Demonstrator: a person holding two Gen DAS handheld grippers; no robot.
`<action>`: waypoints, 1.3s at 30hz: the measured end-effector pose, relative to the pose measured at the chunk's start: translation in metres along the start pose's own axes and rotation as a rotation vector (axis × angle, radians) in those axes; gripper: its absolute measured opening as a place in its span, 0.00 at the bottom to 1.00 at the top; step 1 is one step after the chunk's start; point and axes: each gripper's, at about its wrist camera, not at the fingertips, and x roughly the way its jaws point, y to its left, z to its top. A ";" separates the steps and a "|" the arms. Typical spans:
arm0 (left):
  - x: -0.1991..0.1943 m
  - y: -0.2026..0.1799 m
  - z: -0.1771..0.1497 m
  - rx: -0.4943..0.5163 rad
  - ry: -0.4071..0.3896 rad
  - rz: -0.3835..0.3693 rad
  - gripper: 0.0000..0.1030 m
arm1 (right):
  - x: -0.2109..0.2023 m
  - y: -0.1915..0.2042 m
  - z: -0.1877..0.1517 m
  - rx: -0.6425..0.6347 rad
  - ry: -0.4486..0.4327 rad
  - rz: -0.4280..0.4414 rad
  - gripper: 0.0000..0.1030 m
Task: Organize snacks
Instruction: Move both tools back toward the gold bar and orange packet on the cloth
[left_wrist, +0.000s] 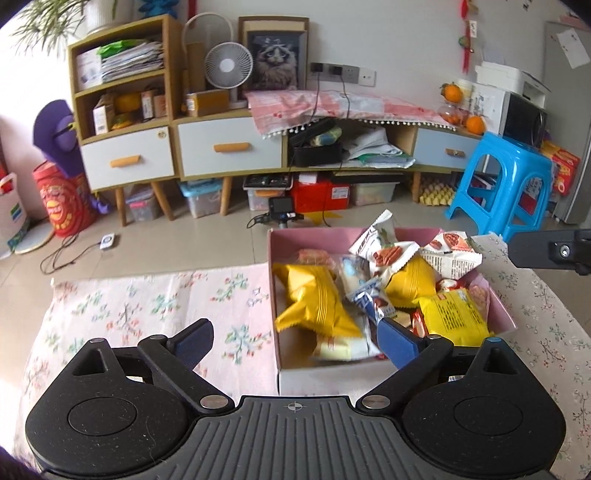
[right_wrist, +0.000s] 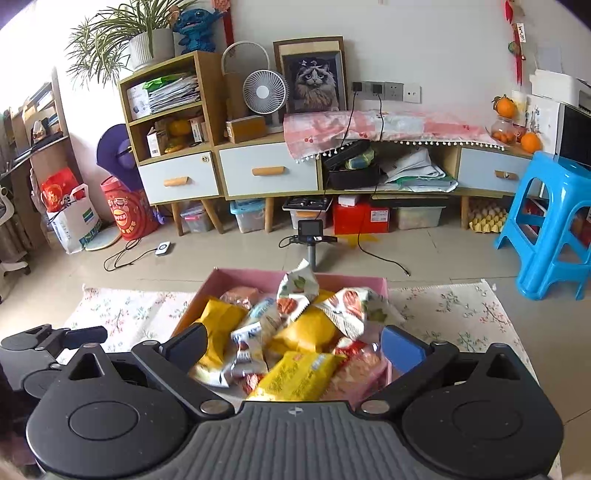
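Note:
A pink cardboard box (left_wrist: 369, 233) (right_wrist: 255, 277) sits on a floral cloth (left_wrist: 147, 306) (right_wrist: 447, 314), heaped with snack packets. Among them are a large yellow packet (left_wrist: 314, 299), a flat yellow one (left_wrist: 452, 314) (right_wrist: 295, 376), and white packets printed with nuts (left_wrist: 386, 249) (right_wrist: 354, 306). My left gripper (left_wrist: 293, 328) is open above the box's near left corner, one finger over the cloth, the other over the packets, nothing gripped. My right gripper (right_wrist: 293, 332) stands open just over the pile at the near side, pads apart from every packet.
The right gripper's side (left_wrist: 554, 251) shows past the box's right edge, and the left gripper's body (right_wrist: 55, 343) beside the box's left. Beyond the cloth, on the tiled floor, are a small camera on a stand (right_wrist: 310, 229), loose cables, a blue plastic stool (left_wrist: 506, 177) (right_wrist: 554, 221) and a low drawer cabinet (left_wrist: 229, 147).

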 end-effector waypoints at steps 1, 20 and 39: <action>-0.002 0.000 -0.002 -0.006 0.004 0.000 0.94 | -0.002 -0.001 -0.002 0.003 0.000 0.004 0.89; -0.017 -0.011 -0.060 0.059 0.092 0.009 0.95 | -0.014 -0.003 -0.056 -0.065 -0.020 -0.010 0.90; 0.001 -0.029 -0.099 0.149 0.047 -0.089 0.95 | 0.019 -0.019 -0.107 -0.195 0.072 0.065 0.90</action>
